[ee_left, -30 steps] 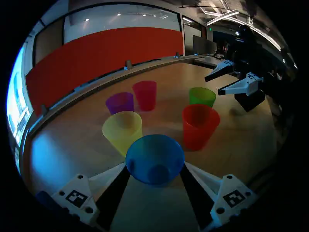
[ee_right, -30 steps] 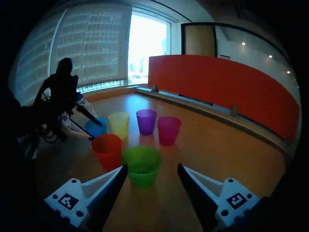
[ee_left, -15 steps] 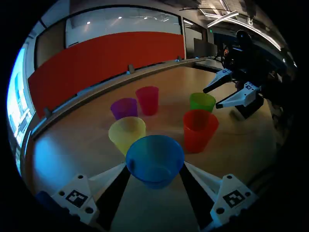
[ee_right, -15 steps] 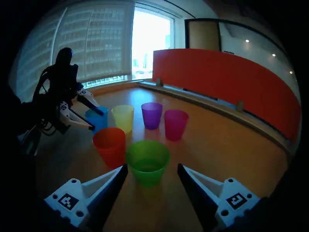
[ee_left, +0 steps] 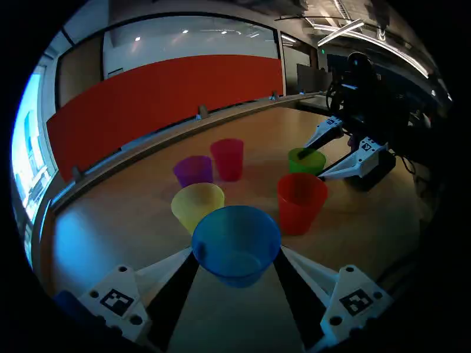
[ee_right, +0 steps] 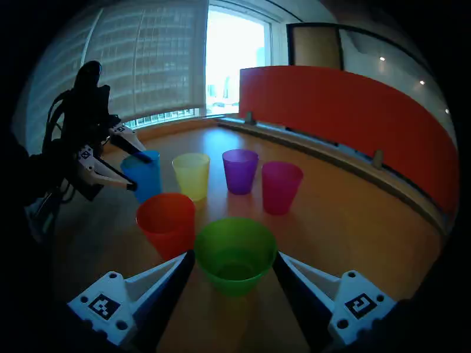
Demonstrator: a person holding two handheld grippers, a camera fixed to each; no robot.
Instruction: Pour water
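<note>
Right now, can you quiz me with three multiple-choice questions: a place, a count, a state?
1. Where is the green translucent plastic cup?
A) stacked inside another cup
B) between the right gripper's fingers
C) lying on its side
2. How many plastic cups are there?
A) four
B) five
C) six
3. How does the orange translucent plastic cup stand?
A) upright, mouth up
B) upside down
C) tipped over
Answers: 1 B, the fingers flank it; 2 C, blue cup, yellow cup, purple cup, pink cup, plus orange and green; 3 A, its open rim faces up.
</note>
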